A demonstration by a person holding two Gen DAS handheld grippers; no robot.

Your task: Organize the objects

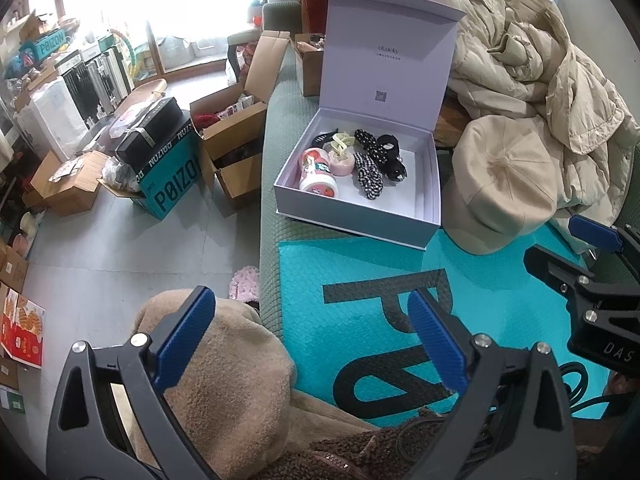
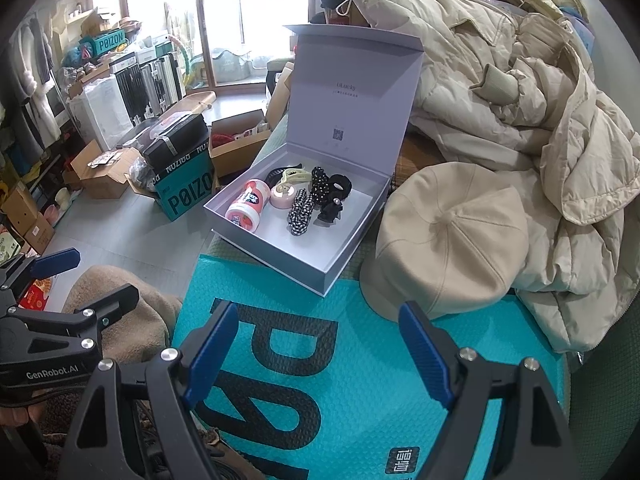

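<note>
Two grippers, left gripper (image 1: 308,336) and right gripper (image 2: 320,344), hold nothing, jaws wide open. Beside the white box (image 2: 256,236), the soft, light cap (image 2: 448,240) should pinch easily at its brim.

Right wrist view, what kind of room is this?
Probably a lived-in room at home, mid-sorting: a beige coat heaped on a green sofa, cardboard boxes across the floor, suitcases by the window.

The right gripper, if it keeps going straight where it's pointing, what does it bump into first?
Probably the teal mailer bag lying flat on the green cushion. The right gripper is open and empty, tilted down over it. The beige cap and white box lie farther on.
</note>
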